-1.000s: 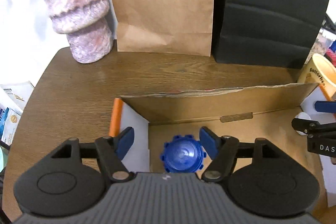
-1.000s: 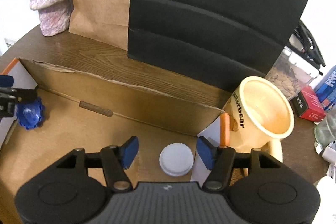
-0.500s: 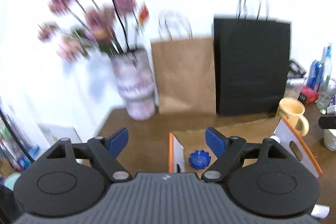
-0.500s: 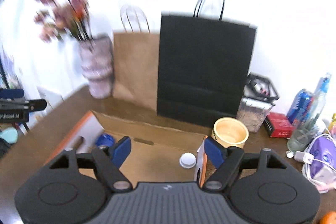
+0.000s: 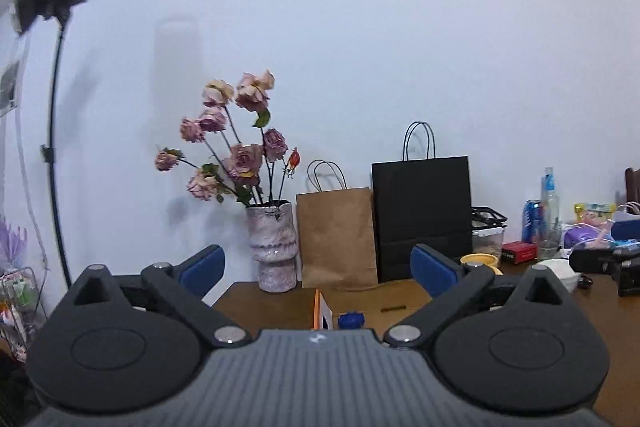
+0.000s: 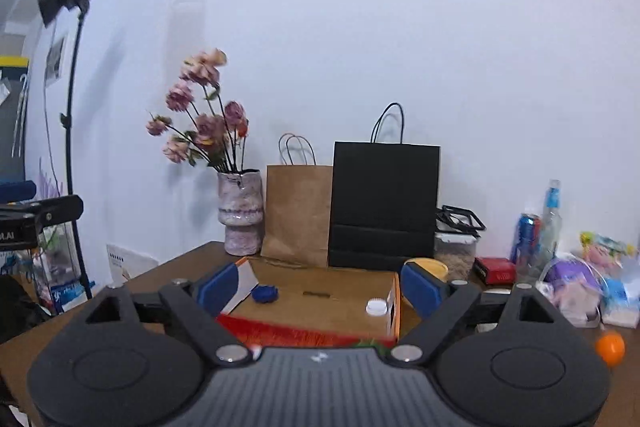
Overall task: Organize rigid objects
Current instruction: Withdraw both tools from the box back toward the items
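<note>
A shallow cardboard box (image 6: pixel 320 301) lies on the brown table, with a blue ribbed cap (image 6: pixel 265 293) at its left end and a white cap (image 6: pixel 376 307) at its right end. In the left wrist view the blue cap (image 5: pixel 351 320) shows just past the box's orange-edged flap (image 5: pixel 319 309). My left gripper (image 5: pixel 318 269) is well back from the box, its jaws still opening, nothing between them. My right gripper (image 6: pixel 320 287) is also pulled back and opening, holding nothing. Each gripper shows at the edge of the other's view.
Behind the box stand a mottled vase of dried roses (image 6: pixel 240 213), a brown paper bag (image 6: pixel 298 215), a black paper bag (image 6: pixel 384 205) and a yellow mug (image 6: pixel 426 264). Cans, bottles and packets crowd the table's right (image 6: pixel 536 239). An orange ball (image 6: pixel 610 347) lies near right. A light stand (image 5: pixel 56 131) rises left.
Both grippers let go of the caps, opened wider and drew far back and up from the box. The blue and white caps stay inside the box.
</note>
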A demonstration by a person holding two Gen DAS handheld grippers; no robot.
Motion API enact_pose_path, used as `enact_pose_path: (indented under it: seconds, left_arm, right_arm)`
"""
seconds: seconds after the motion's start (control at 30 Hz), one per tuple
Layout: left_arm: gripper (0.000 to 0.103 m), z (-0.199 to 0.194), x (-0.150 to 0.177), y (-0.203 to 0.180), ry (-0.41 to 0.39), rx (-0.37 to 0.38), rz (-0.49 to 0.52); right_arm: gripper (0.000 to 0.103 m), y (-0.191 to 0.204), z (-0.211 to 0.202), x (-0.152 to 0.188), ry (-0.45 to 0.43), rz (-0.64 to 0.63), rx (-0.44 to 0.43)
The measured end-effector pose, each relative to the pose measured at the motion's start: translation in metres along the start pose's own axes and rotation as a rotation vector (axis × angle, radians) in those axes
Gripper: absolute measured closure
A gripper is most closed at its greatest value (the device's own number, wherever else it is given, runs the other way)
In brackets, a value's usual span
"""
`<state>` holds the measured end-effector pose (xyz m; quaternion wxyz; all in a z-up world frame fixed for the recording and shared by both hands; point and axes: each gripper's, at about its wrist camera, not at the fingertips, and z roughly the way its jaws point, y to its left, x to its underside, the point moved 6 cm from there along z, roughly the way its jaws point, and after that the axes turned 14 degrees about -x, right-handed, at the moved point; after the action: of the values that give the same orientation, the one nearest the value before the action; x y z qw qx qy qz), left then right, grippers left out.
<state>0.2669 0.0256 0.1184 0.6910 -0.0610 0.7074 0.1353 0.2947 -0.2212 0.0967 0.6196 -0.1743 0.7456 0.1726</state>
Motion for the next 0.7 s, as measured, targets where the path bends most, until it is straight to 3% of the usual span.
enact_pose_path:
  seconds: [0.17,0.2,0.33,0.57,0.7]
  left_arm:
    - [0.000,-0.078,0.033,0.015,-0.039,0.034,-0.027]
    - [0.000,-0.090,0.040,0.017,-0.032,0.033,-0.024]
    - [0.000,-0.131,0.070,0.032,0.039,0.021,-0.049]
    - [0.000,-0.154,0.099,0.043,0.107,0.025,-0.030]
    - [0.000,-0.156,0.106,0.045,0.145,0.018,-0.052]
  right_arm:
    - [0.009,0.040,-0.063,0.045,-0.073,-0.027,-0.007]
    - [0.002,0.047,-0.073,0.052,-0.075,-0.021,-0.005]
    - [0.001,0.067,-0.104,0.077,-0.065,-0.024,0.011]
    - [0.001,0.091,-0.150,0.118,-0.013,-0.019,0.032]
    - [0.000,0.094,-0.160,0.121,-0.011,0.021,0.011]
